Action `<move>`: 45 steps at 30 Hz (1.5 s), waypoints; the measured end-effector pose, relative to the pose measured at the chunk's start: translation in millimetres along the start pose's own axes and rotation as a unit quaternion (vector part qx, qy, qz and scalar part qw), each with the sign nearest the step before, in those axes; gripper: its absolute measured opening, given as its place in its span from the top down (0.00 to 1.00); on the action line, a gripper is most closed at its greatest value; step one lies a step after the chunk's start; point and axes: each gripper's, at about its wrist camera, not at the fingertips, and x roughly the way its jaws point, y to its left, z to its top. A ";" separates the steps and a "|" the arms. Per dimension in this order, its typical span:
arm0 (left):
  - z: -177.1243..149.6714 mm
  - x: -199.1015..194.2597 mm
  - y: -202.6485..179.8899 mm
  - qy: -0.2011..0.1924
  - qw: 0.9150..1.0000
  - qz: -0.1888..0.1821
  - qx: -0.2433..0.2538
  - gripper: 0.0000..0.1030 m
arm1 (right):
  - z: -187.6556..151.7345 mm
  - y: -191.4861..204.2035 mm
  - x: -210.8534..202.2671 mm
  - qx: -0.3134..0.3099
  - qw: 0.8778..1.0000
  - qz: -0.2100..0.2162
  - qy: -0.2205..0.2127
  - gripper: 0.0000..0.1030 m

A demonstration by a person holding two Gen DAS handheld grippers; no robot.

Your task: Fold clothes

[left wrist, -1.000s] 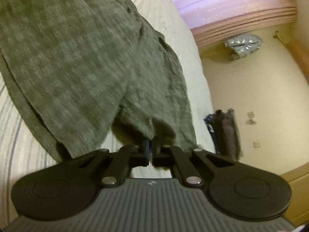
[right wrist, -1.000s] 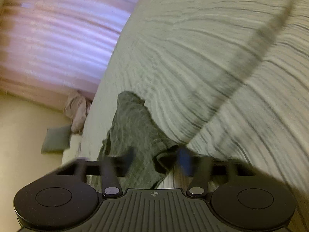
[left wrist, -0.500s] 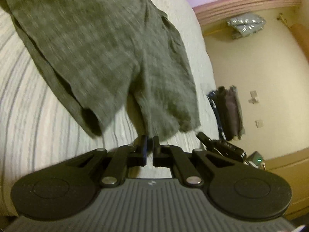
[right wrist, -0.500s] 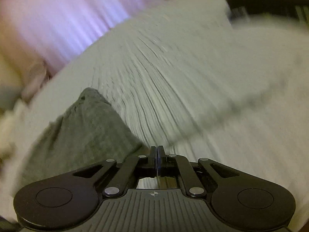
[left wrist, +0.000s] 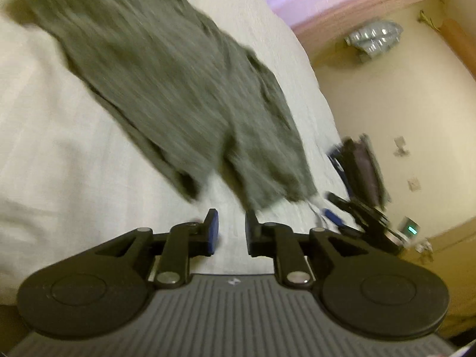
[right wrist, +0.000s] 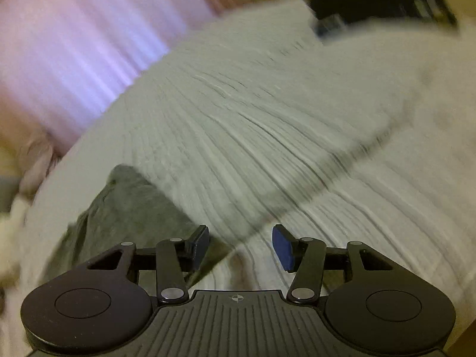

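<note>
An olive-green garment [left wrist: 178, 89] lies spread on the white ribbed bedspread [left wrist: 59, 148], its two leg-like ends pointing toward me. My left gripper [left wrist: 231, 223] hovers just short of the nearer hem; its jaws are opening and nothing is between them. In the right wrist view one end of the same garment [right wrist: 125, 205] lies at the lower left on the bedspread [right wrist: 267, 119]. My right gripper [right wrist: 240, 244] is above the bed beside that end, jaws opening wide, with only bedspread showing between its blue pads. The other gripper [left wrist: 357, 211] shows at the bed's right edge.
The bed's right edge drops to a cream floor [left wrist: 386, 89] with a dark bag [left wrist: 363, 169] and a silvery bundle [left wrist: 372, 37]. Pink curtains [right wrist: 74, 53] hang beyond the bed. A dark stripe [right wrist: 312, 184] crosses the bedspread.
Both grippers have let go of the garment, drawn back and risen. The left jaws went from shut on the hem to slightly apart; the right jaws swung from shut to wide.
</note>
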 end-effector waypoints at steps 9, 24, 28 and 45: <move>35.4 -74.9 45.2 -0.133 0.975 0.173 0.047 0.76 | -119.8 141.4 -18.5 -0.283 0.941 0.170 0.072 0.49; 92.2 -48.6 78.6 -0.136 0.932 0.253 0.222 0.72 | -240.8 220.7 16.2 -0.584 0.810 0.049 0.009 0.73; 96.5 -41.8 82.0 -0.147 0.930 0.241 0.235 0.73 | -231.8 218.3 22.8 -0.561 0.827 0.043 0.013 0.72; 136.1 -67.6 109.0 -0.145 0.984 0.052 0.094 0.74 | -185.1 213.9 16.4 -0.393 0.916 0.049 0.066 1.00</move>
